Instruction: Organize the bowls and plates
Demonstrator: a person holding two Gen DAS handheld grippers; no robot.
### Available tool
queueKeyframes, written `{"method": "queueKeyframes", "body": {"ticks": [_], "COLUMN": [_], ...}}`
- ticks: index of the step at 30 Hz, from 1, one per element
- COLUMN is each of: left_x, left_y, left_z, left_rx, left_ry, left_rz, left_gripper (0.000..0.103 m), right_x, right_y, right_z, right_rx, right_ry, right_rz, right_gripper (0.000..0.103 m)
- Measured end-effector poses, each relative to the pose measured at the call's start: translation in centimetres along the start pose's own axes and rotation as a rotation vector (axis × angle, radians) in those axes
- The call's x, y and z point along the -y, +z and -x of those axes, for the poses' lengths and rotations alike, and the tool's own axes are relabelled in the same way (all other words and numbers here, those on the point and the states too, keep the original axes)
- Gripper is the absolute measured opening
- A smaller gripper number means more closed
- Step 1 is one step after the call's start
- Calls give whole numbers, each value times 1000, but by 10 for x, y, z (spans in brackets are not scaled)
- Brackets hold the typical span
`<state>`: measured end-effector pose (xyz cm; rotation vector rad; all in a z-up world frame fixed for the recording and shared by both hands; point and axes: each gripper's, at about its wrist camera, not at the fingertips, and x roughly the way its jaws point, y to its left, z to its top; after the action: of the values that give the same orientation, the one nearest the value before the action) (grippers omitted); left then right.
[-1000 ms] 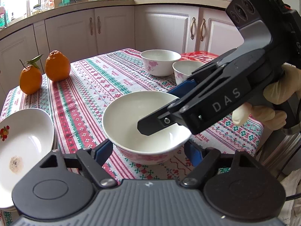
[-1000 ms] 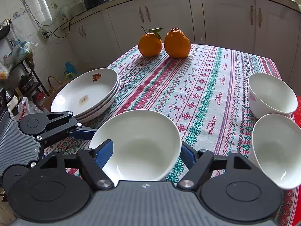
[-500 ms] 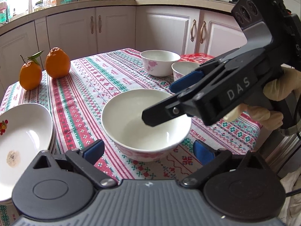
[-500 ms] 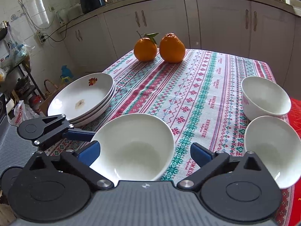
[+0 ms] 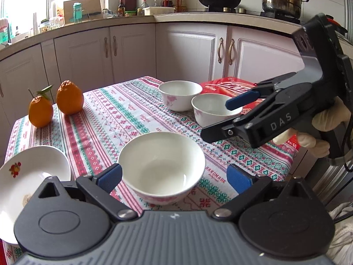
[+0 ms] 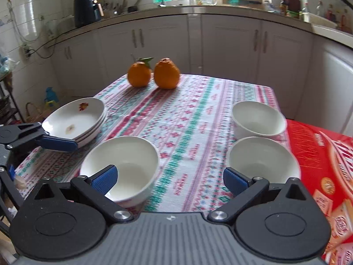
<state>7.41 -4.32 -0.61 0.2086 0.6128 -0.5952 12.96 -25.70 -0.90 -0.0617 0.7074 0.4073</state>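
A white bowl with a pink pattern stands on the striped tablecloth near the front edge; it also shows in the right wrist view. My left gripper is open and empty, with the bowl between its blue pads and just ahead. My right gripper is open and empty, raised above the cloth between this bowl and a second bowl. A third bowl stands behind the second. A stack of white plates sits at the left edge.
Two oranges sit at the far end of the table. A red printed box lies at the right, beside the two bowls. Kitchen cabinets and a counter ring the table.
Both grippers opened wider and pulled back from the near bowl, which stays on the cloth. The right gripper rose and swung right toward the other two bowls.
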Motion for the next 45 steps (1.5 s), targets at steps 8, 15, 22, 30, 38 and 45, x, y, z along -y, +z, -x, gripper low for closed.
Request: {"method": "queueKeyframes", "body": {"ticks": [8,15,22,30,38,45], "left_x": [29,48,66,83,88,86], "left_y": [10,21,29,42,46,50], "left_z": [-9,-25,-50,-82,-117,-136], "left_rx": [35,57,55,52,10,-11], "left_ry": [-37,-97,-104,-92,-74,-54], "left_rz": [-47,-64,-71,-87,-63,-27], "left_gripper": [101,101,101,101,101,99], "right_x": [21,42,66,92,112,126], "right_y": [-16,-18,-16,-9,-2,4], "right_z": [24,37,38,31,11,-13], "right_rx": [8,19,-2,-26,-60,-87], "right_ry": [-103,-136,-169,-128,-62,-2], "right_rz": [-21,-40,-27,-17,-33,-53], "right_gripper": [103,103,103,103,103,103]}}
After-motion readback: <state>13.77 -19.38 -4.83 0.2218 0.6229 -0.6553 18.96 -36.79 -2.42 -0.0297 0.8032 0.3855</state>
